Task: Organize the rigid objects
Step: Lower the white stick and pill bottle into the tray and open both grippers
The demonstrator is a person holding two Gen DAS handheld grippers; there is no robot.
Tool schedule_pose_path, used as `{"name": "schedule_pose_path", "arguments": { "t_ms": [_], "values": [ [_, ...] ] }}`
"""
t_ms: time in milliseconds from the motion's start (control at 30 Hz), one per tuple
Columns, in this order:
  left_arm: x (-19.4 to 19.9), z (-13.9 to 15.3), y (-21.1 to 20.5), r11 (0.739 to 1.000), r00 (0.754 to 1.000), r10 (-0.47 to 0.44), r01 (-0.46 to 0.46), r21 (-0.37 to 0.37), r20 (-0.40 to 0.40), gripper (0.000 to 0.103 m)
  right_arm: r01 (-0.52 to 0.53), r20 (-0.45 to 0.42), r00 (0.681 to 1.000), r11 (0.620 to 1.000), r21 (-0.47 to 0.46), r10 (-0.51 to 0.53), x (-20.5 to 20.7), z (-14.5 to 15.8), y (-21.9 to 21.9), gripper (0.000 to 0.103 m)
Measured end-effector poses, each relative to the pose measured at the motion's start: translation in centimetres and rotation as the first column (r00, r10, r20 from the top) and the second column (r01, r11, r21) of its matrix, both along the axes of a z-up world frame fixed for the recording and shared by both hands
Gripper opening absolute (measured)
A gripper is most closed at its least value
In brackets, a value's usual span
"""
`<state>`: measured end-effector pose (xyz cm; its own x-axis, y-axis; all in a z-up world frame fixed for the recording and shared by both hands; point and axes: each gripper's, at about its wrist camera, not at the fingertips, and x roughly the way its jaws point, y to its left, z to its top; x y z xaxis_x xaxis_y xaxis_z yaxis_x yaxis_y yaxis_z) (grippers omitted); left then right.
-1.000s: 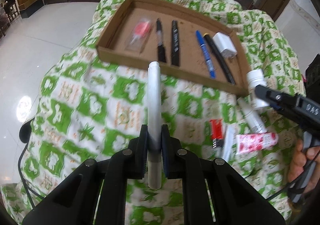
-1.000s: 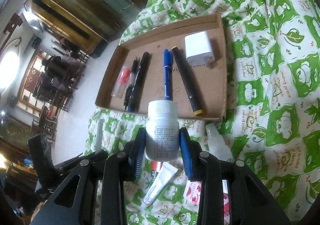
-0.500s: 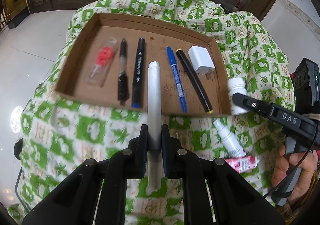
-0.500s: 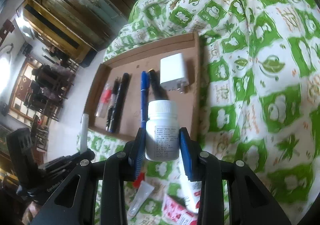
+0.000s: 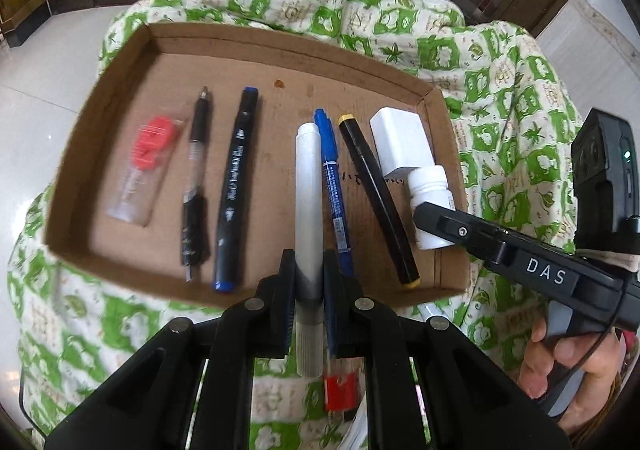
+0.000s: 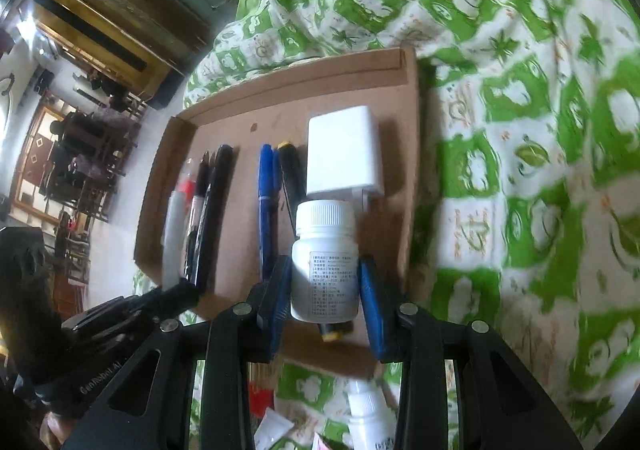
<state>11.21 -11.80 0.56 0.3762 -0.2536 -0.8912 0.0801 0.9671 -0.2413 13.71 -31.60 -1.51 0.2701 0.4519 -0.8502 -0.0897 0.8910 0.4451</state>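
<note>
Left claw [image 5: 309, 282] pinching white marker [image 5: 308, 190] over cardboard tray [image 5: 280, 50], right claw [image 6: 324, 290] gripping white pill bottle [image 6: 325, 262] nr tray's right edge.

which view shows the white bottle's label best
The right wrist view: the white bottle sits centred between the right gripper pads, its printed label facing the camera. The left wrist view shows the bottle only from the side, partly behind a gripper finger, with no label readable.

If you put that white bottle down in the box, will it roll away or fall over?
The white bottle is round, so on its side it would probably roll. Standing on its flat bottom it likely stays put. It is taller than wide, so a bump from the right tool might tip it.
</note>
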Motion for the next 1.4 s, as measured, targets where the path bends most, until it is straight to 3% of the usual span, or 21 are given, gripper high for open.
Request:
{"name": "schedule_pose_path", "arguments": {
  "t_ms": [300, 1000, 1400],
  "values": [
    [0.9, -1.9, -0.5, 1.000, 0.999, 0.002, -0.001, 0.008, -0.037, 0.010, 0.017, 0.080, 0.997, 0.997, -0.079, -0.010, 2.2, 0.4, 0.2, 0.030],
    [4.6, -2.1, 1.6, 0.987, 0.999, 0.047, -0.050, 0.154, 0.024, 0.010, -0.027, 0.055, 0.998, 0.988, -0.152, 0.035, 1.0, -0.1, 1.6, 0.030],
    [3.2, -2.4, -0.4, 0.974, 0.999, 0.031, -0.040, 0.222, 0.043, 0.010, -0.028, 0.066, 0.997, 0.988, -0.155, 0.038, 0.4, -0.2, 1.8, 0.030]
  ]
}}
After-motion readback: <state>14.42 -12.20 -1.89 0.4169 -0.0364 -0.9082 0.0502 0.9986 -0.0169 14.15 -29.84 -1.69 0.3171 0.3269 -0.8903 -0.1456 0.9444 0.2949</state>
